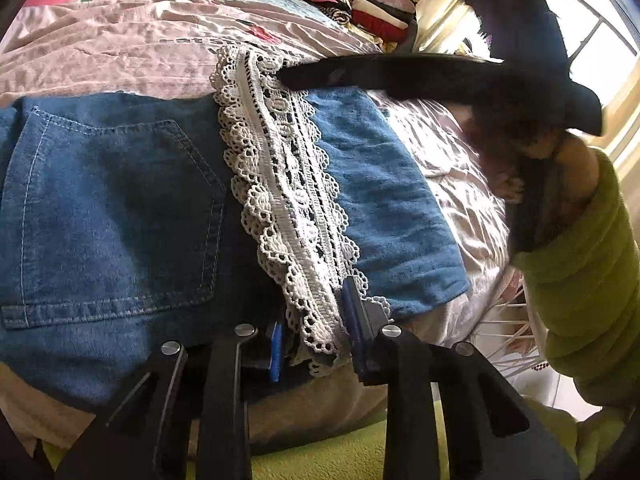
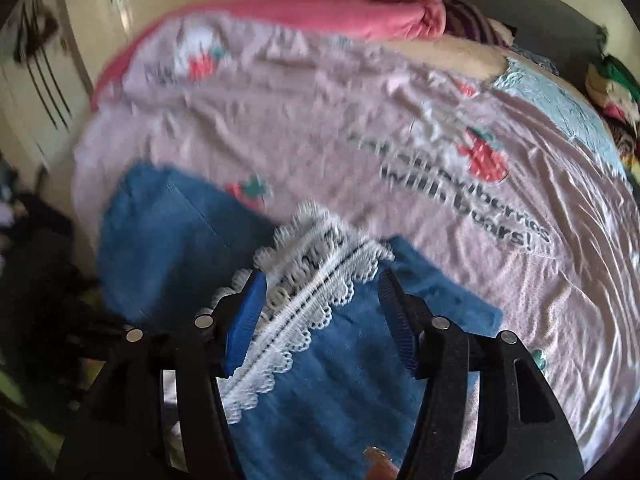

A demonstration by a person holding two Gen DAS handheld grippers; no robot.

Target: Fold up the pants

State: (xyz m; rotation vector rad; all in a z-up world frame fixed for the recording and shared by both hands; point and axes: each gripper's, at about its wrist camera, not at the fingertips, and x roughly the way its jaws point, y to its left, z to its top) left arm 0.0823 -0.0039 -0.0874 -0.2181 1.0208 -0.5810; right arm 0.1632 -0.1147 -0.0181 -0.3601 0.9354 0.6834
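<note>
**Desk:** Where do the blue denim pants (image 1: 120, 208) lie, and which way do they run?

**Photographer:** On a wrinkled pale pink bedsheet printed with strawberries and dark lettering (image 2: 440, 152). In the left wrist view the pants are folded over, long axis crossing the frame left to right. The stitched back pocket (image 1: 116, 216) sits at left; a leg end trimmed with a white crocheted lace band (image 1: 288, 200) lies across the denim, the band running from the near edge away toward the far side of the bed.

**Desk:** And the tools?

**Photographer:** The left gripper (image 1: 316, 344) has its blue ribbed pads either side of the lace's near end, a gap between them; whether they bite the cloth, I cannot tell. The right gripper (image 2: 320, 320) hangs over the denim with its fingers spread wide, lace between them, gripping nothing.

**Desk:** What does each view add?

**Photographer:** The left one alone shows the right tool's black finger reaching in near the lace's far end, a lime-green sleeve (image 1: 588, 280), and a stack of folded clothes (image 1: 360, 4) beyond. The right one, motion-blurred, shows a cream wardrobe (image 2: 80, 20) and a bunched pink blanket (image 2: 360, 12).
</note>
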